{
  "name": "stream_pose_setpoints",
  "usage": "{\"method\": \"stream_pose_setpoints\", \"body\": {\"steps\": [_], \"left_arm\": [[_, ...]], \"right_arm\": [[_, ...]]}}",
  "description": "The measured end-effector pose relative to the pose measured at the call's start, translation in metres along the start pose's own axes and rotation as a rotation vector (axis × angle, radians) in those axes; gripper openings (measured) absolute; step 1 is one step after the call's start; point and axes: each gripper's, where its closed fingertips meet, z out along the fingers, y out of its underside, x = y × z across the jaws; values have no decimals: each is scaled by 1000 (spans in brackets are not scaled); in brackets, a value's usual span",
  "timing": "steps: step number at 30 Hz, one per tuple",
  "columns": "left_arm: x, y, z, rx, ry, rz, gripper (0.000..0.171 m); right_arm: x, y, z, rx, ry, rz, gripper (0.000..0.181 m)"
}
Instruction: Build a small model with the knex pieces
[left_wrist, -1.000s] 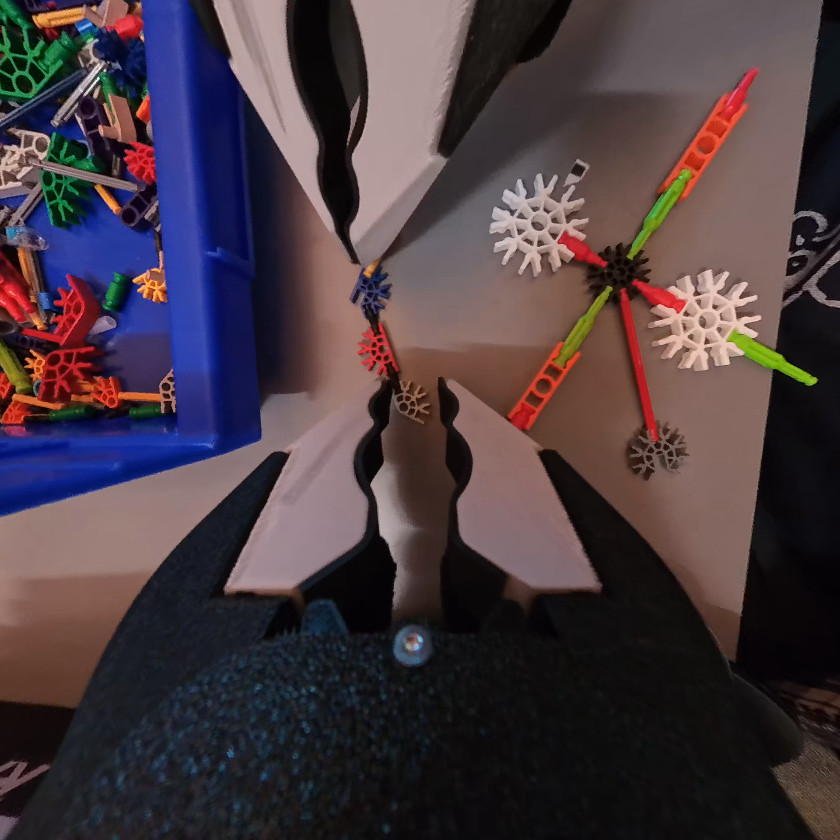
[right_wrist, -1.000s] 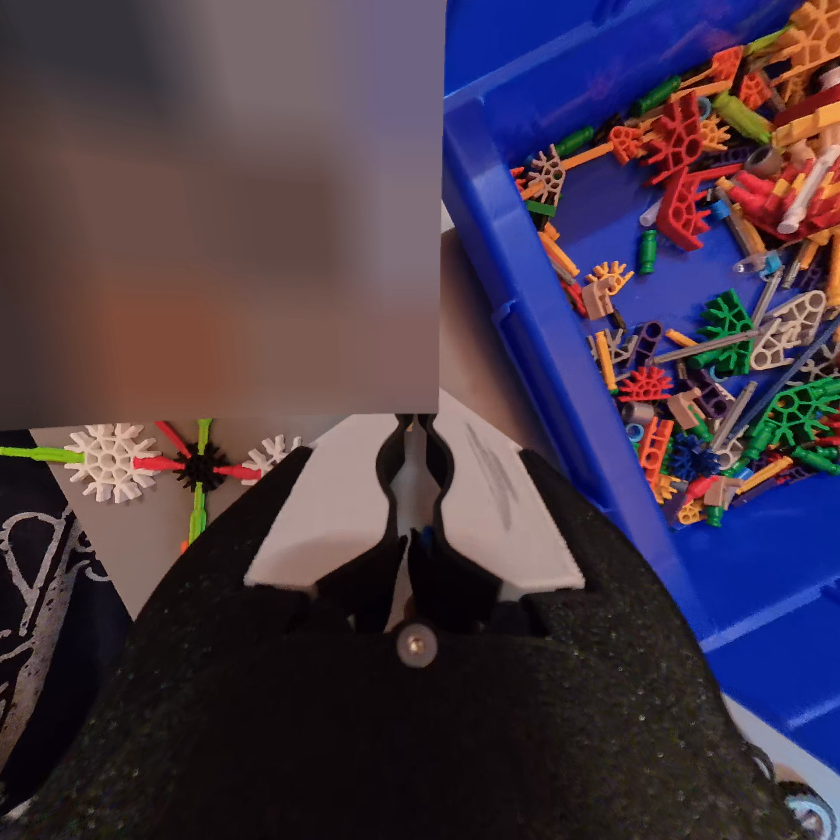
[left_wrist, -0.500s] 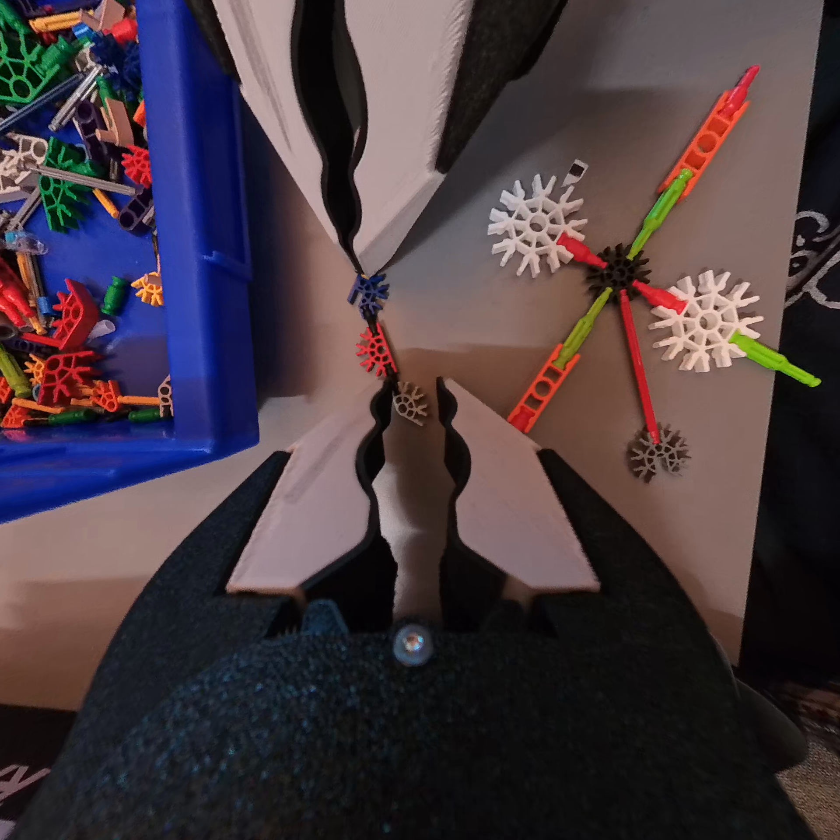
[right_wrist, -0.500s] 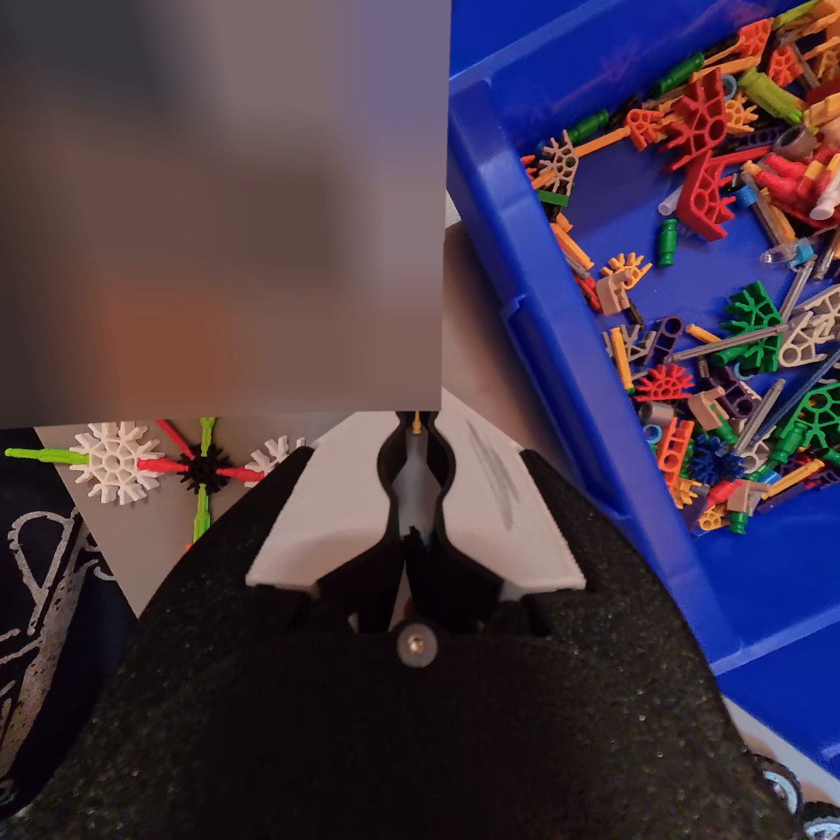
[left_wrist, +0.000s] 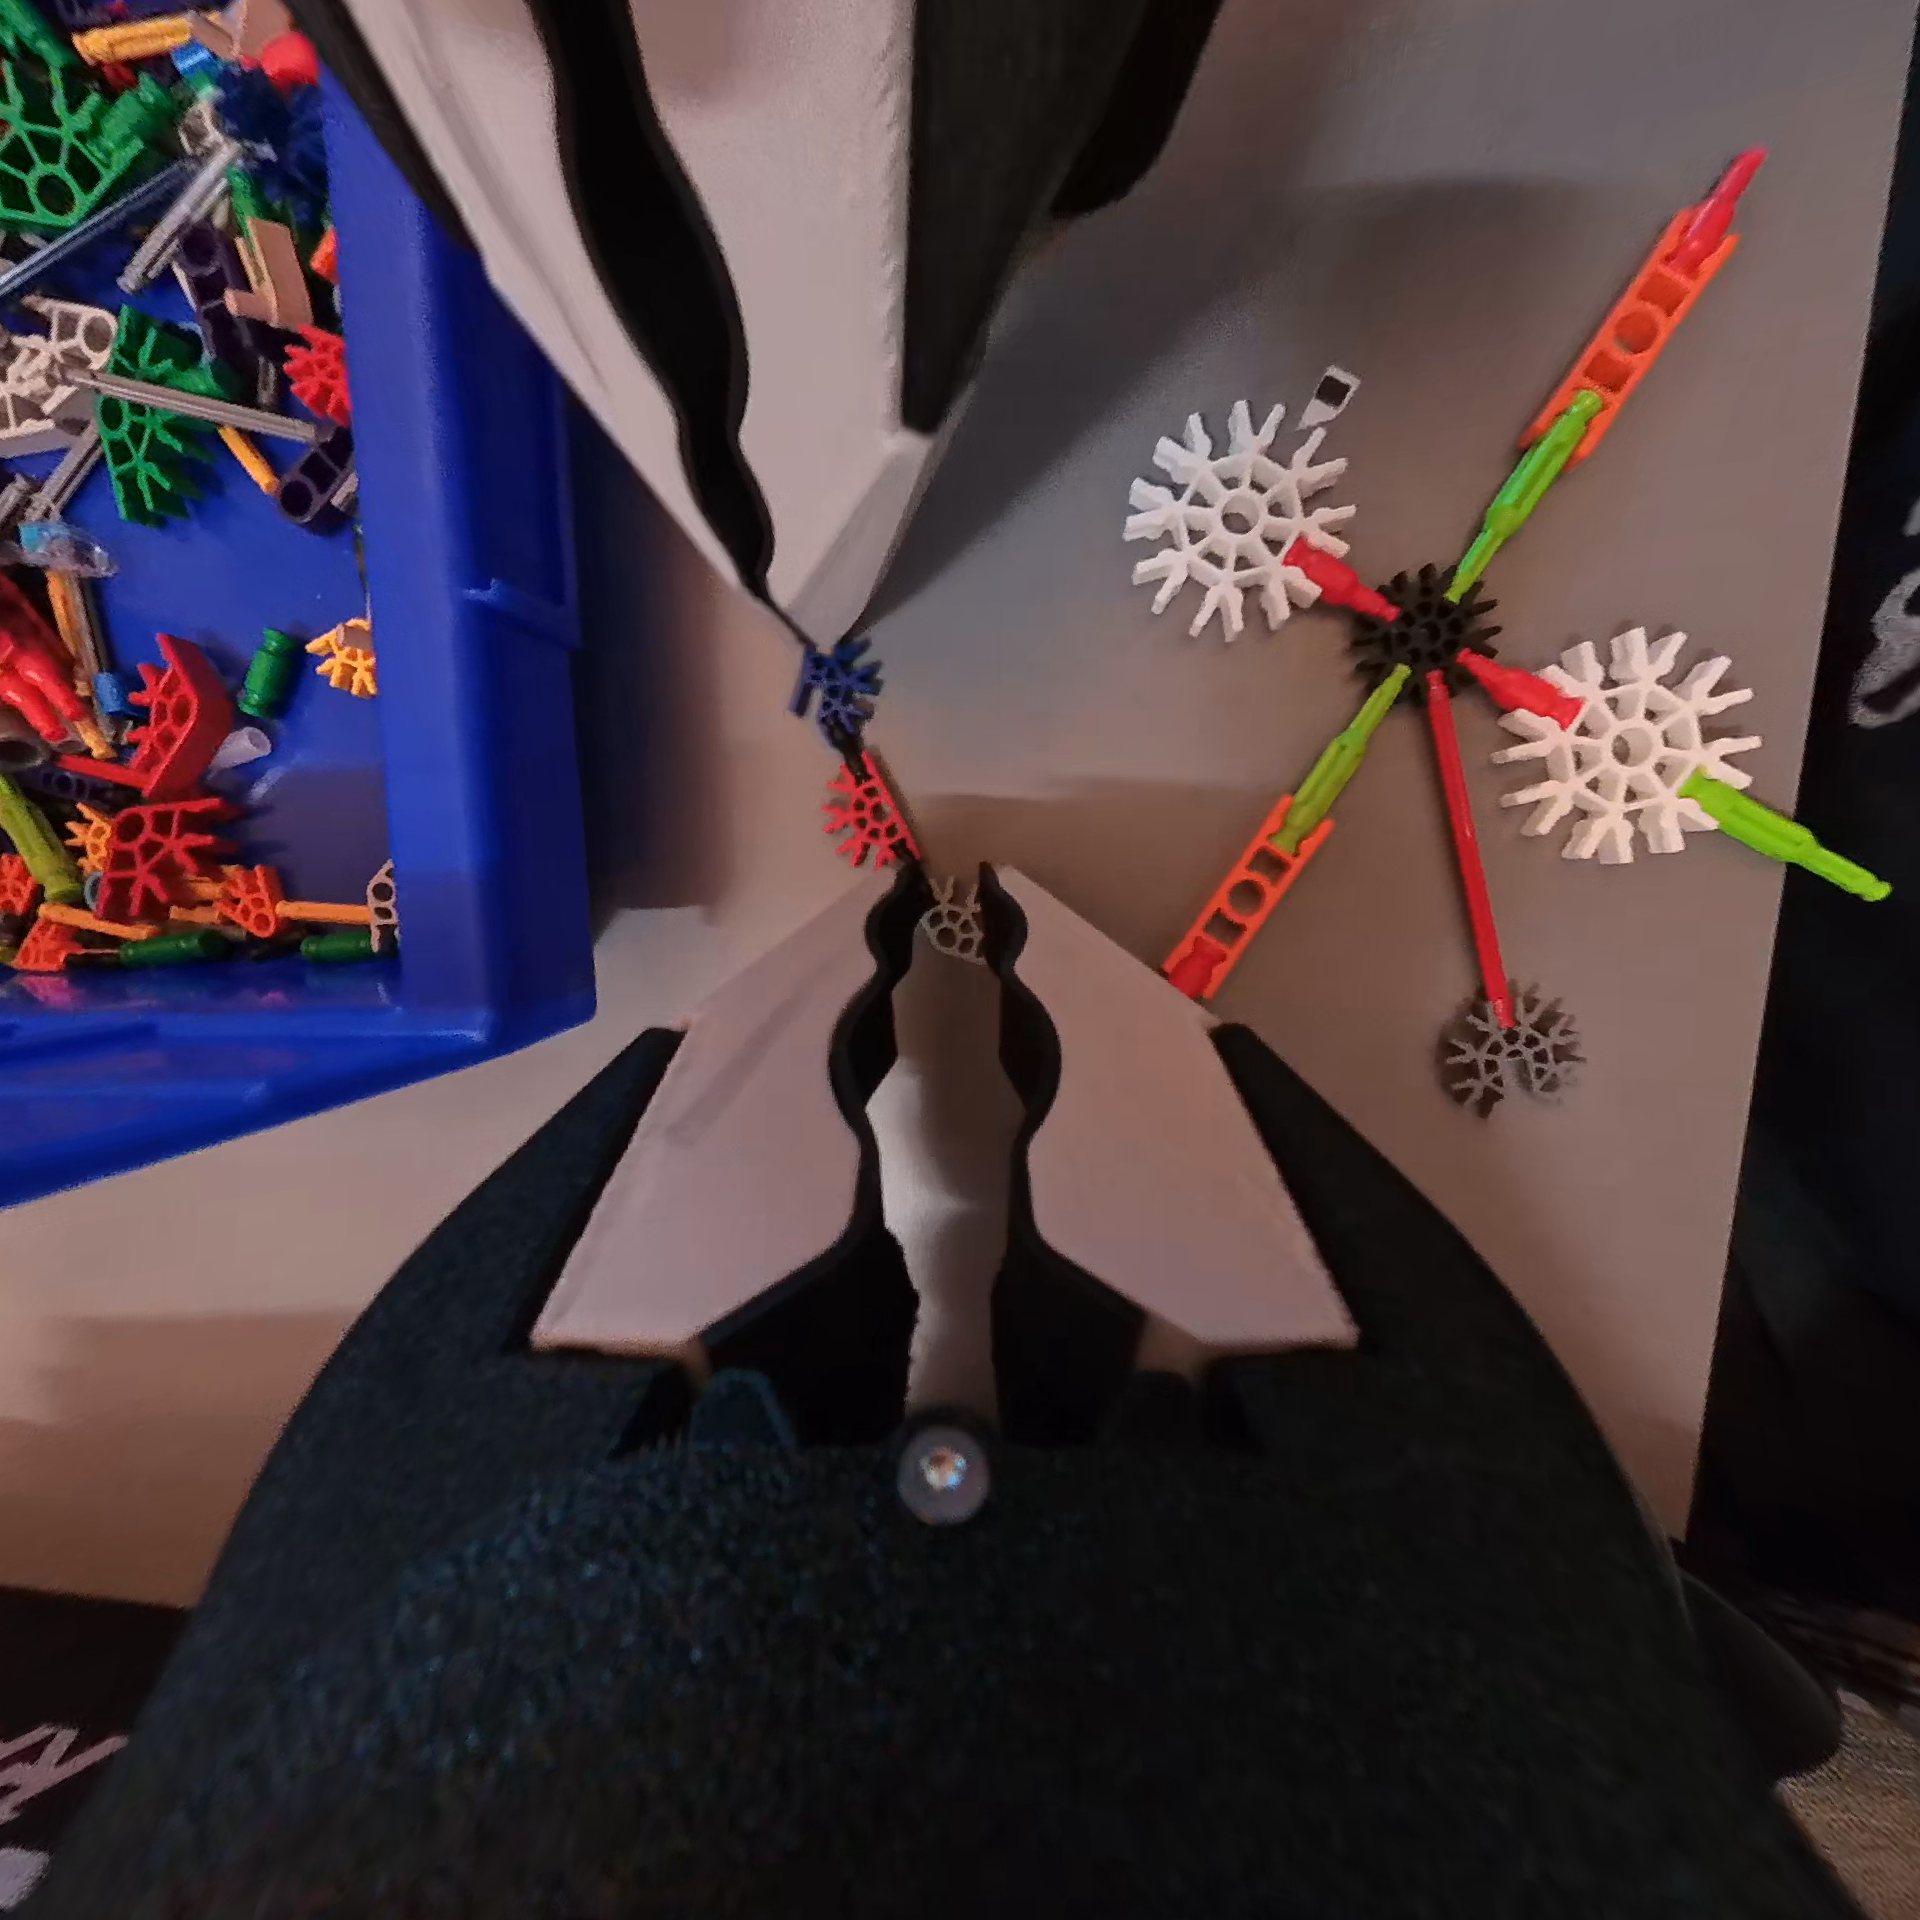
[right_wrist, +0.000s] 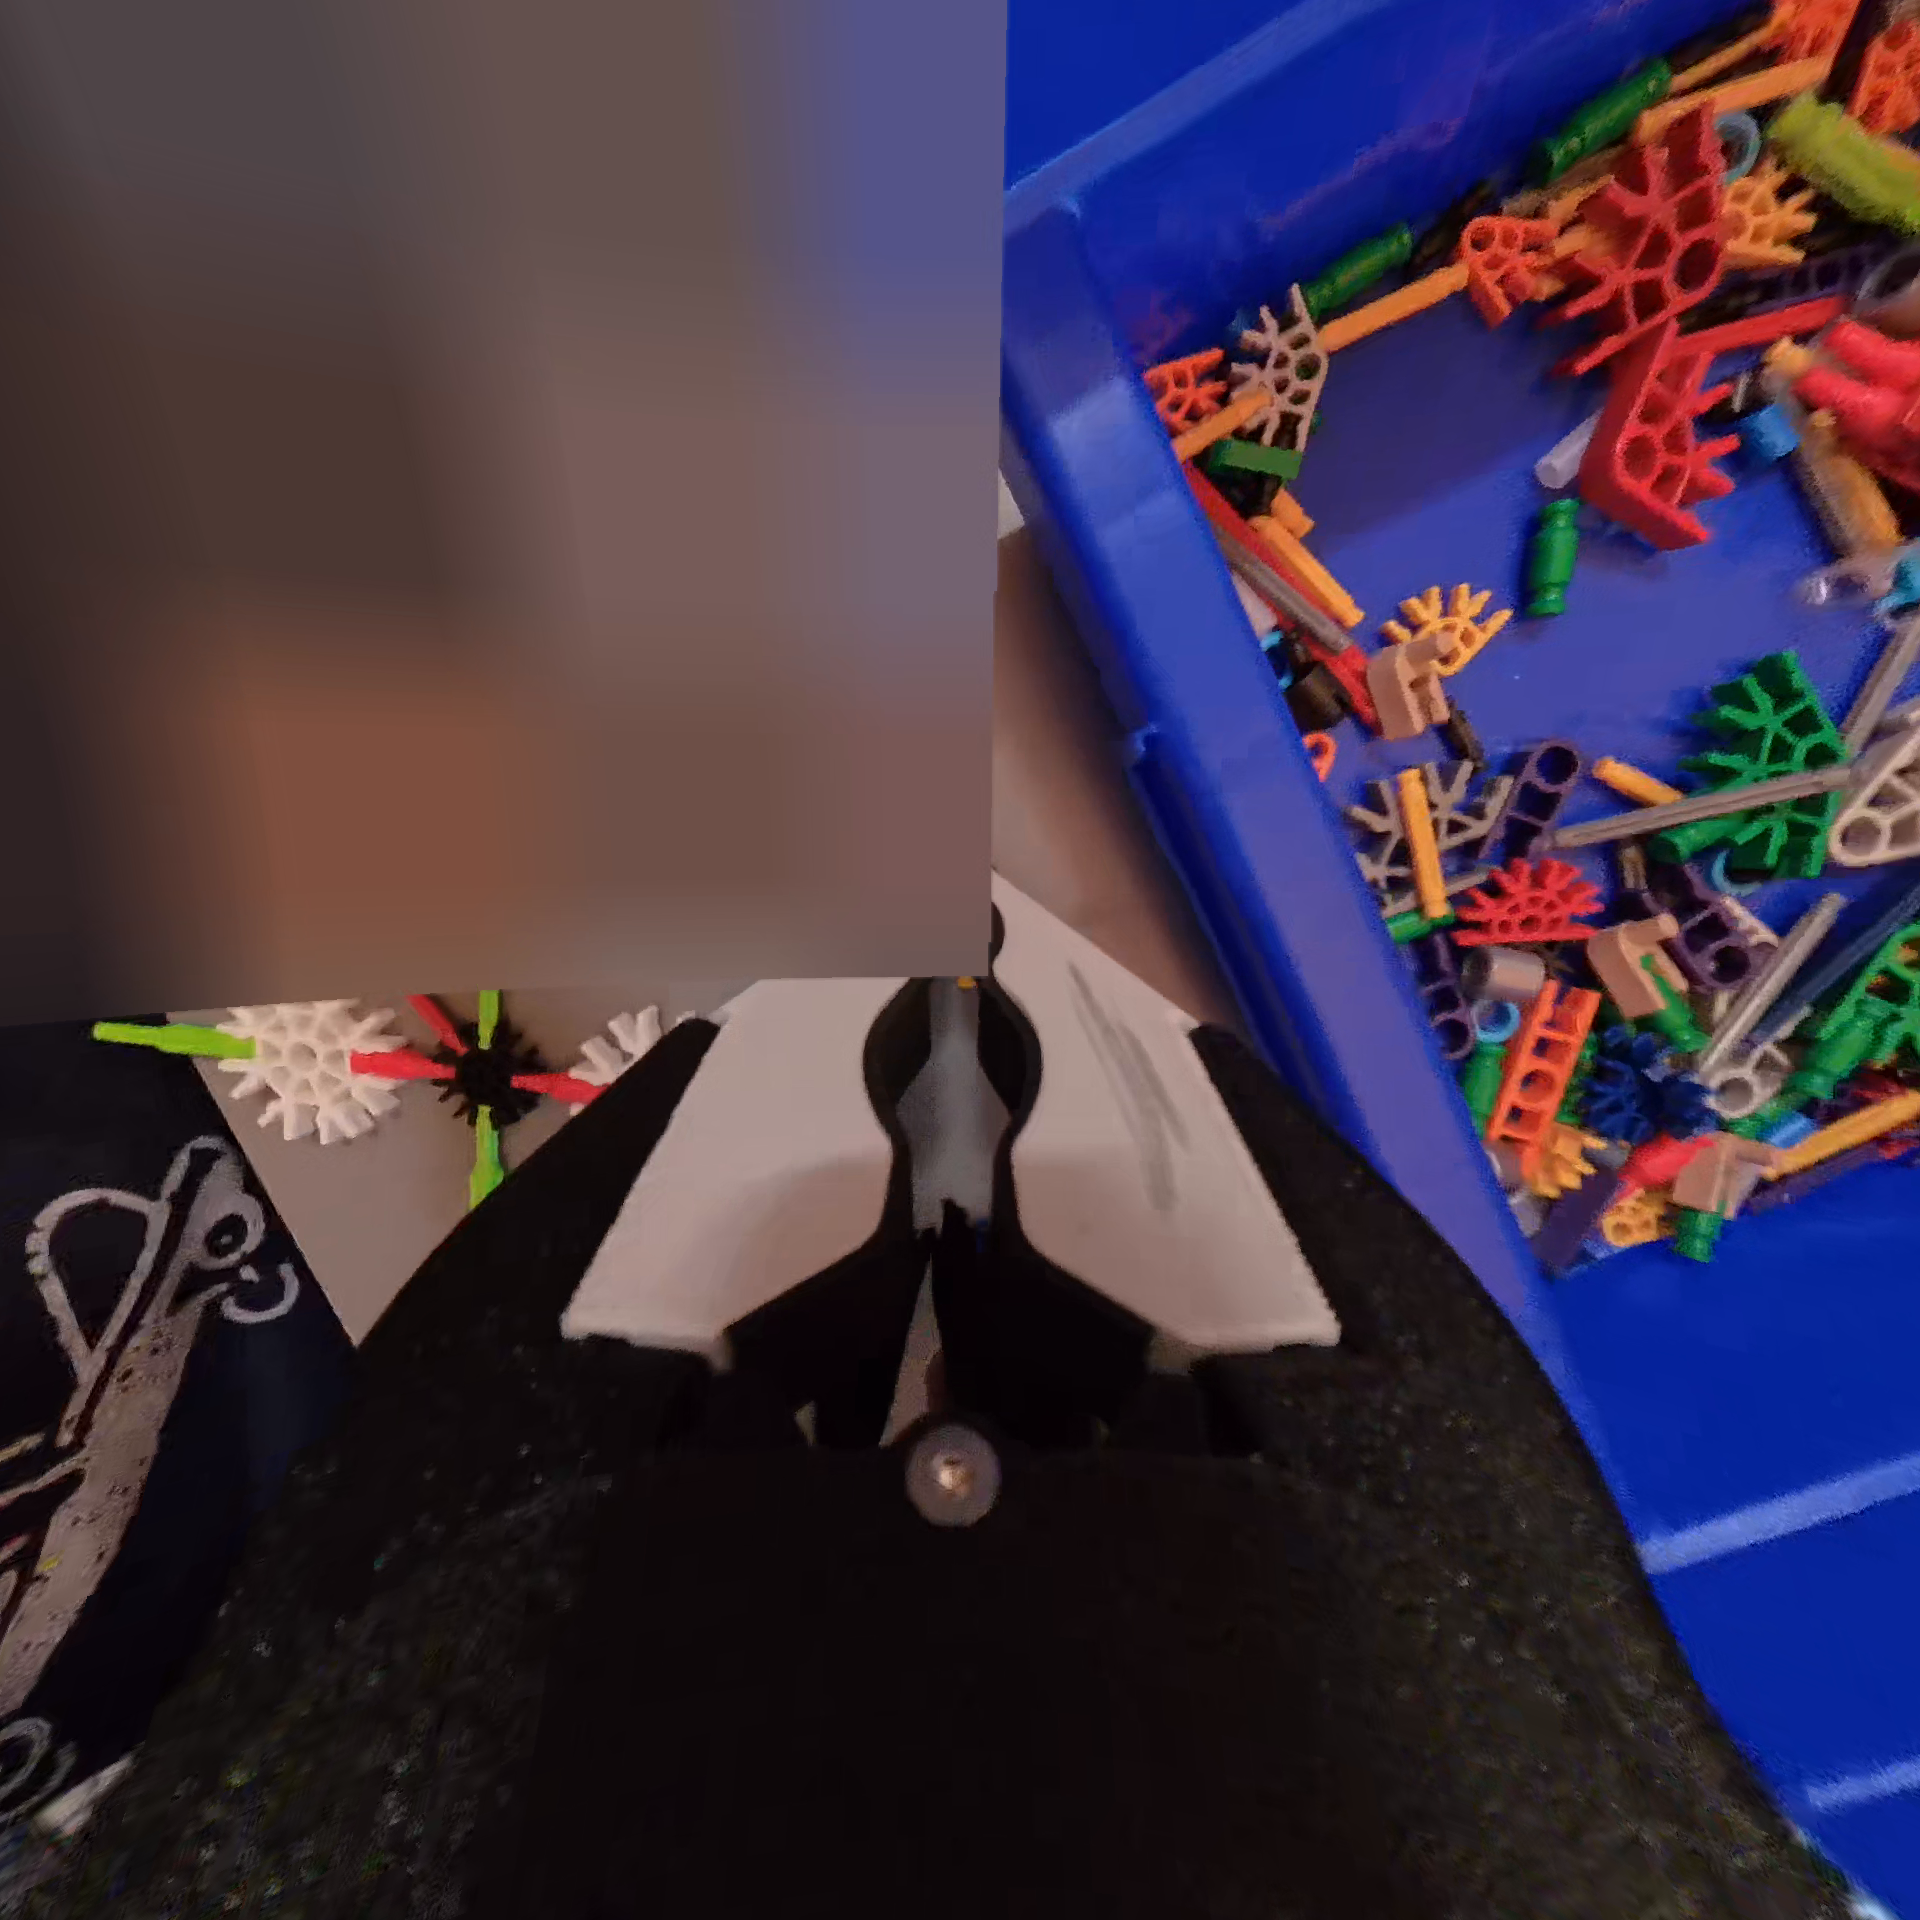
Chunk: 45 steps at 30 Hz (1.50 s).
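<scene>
Your left tool (left_wrist: 940, 896) has just closed onto the grey piece (left_wrist: 954, 923), and your right tool (left_wrist: 819, 627) stays pinched shut on the blue piece (left_wrist: 837, 688).

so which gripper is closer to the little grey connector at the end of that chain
Left. The left gripper has the grey connector between its fingertips; the right gripper is at the chain's far end, by the blue connector.

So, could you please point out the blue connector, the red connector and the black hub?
blue connector (left_wrist: 837, 688), left wrist view, its centre.
red connector (left_wrist: 868, 818), left wrist view, its centre.
black hub (left_wrist: 1423, 631), left wrist view, its middle.
</scene>
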Motion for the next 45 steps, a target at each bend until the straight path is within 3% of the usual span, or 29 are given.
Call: {"method": "stream_pose_setpoints", "body": {"steps": [1, 8, 11, 17, 24, 31, 41, 45], "left_arm": [[-1, 0, 0, 0, -6, 0, 11], [1, -2, -1, 8, 2, -3, 12], [0, -3, -6, 23, -16, 1, 17], [-4, -3, -27, 53, -42, -8, 20], [-18, 6, -51, 81, -116, -49, 21], [-16, 13, -55, 102, -124, -68, 22], [-15, 17, -56, 129, -123, -80, 23], [-14, 18, -58, 133, -127, -79, 23]], "right_arm": [[3, 1, -2, 4, 12, 5, 0], [1, -7, -26, 28, 31, -52, 0], [-3, -21, -50, 112, 44, -75, 0], [39, -47, -80, 178, 181, -51, 11], [59, -78, -38, 151, 62, -20, 6], [70, -84, 14, 27, 13, 55, 6], [74, -86, 30, -14, 41, 107, 11], [73, -86, 31, -24, 45, 101, 0]]}}
